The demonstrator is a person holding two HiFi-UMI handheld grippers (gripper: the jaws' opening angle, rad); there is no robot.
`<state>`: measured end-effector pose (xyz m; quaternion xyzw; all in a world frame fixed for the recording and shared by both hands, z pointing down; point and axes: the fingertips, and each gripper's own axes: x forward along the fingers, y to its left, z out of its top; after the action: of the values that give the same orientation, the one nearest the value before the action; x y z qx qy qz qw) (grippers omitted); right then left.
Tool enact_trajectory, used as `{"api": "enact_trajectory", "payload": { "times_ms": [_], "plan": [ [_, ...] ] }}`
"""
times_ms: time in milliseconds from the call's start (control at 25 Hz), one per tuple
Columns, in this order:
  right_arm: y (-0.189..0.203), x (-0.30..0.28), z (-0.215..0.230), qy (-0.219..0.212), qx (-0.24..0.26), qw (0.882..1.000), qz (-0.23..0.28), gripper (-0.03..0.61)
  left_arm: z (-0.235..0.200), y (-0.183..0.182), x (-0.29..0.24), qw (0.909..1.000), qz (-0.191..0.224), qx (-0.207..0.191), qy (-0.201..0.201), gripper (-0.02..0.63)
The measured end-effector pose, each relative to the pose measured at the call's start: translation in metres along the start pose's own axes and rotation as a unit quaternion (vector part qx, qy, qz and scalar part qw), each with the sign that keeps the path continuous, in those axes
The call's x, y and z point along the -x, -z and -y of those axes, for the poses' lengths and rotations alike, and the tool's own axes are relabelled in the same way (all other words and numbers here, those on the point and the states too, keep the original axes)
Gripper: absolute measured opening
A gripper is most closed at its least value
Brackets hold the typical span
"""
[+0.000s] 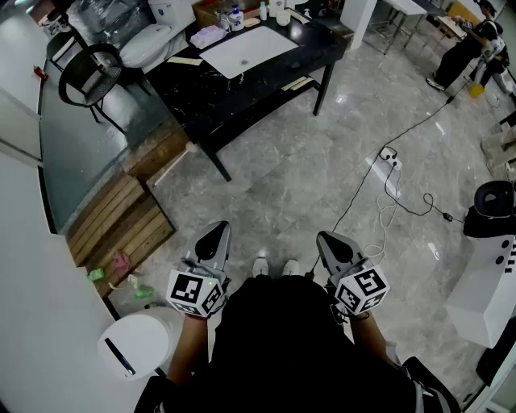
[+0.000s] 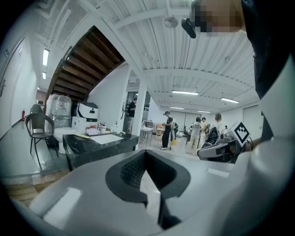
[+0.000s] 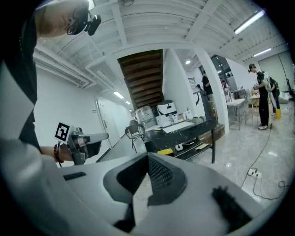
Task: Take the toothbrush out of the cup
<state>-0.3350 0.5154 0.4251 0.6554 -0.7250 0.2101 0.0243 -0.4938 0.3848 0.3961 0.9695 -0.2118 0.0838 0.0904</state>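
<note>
Jaws pressed tip to tip with nothing between them, the left gripper (image 1: 218,231) and right gripper (image 1: 325,239) are held side by side at the person's waist. The black table (image 1: 211,97) stands well ahead of both. The toothbrush and cup cannot be made out among the small items (image 1: 234,18) on its far edge.

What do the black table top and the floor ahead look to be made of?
Table top: probably polished black stone, perhaps marble or a look-alike laminate; it is glossy with thin white veins. Floor: grey polished stone or tile, judging by its glare spots and cloudy mottling; which of the two is unclear.
</note>
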Motion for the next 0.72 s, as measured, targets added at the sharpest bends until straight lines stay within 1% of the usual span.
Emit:
{"api": "enact_trajectory", "payload": {
  "times_ms": [240,440,600,720],
  "plan": [
    [0.002,0.009,0.013,0.002,-0.003,1.0,0.002,0.014,0.013,0.001,-0.009,1.0,-0.007,-0.006,-0.001,0.008],
    [0.006,0.022,0.026,-0.01,-0.002,1.0,0.003,0.014,0.03,0.002,-0.018,0.9997,-0.018,-0.019,-0.003,0.008],
    [0.009,0.032,0.051,-0.004,-0.012,1.0,0.014,0.014,0.044,-0.003,-0.027,0.9994,-0.022,-0.027,-0.005,0.008],
    [0.017,0.038,0.071,0.008,-0.018,1.0,0.009,0.014,0.057,0.002,-0.035,0.9991,-0.03,-0.032,-0.002,0.008]
  ]
}}
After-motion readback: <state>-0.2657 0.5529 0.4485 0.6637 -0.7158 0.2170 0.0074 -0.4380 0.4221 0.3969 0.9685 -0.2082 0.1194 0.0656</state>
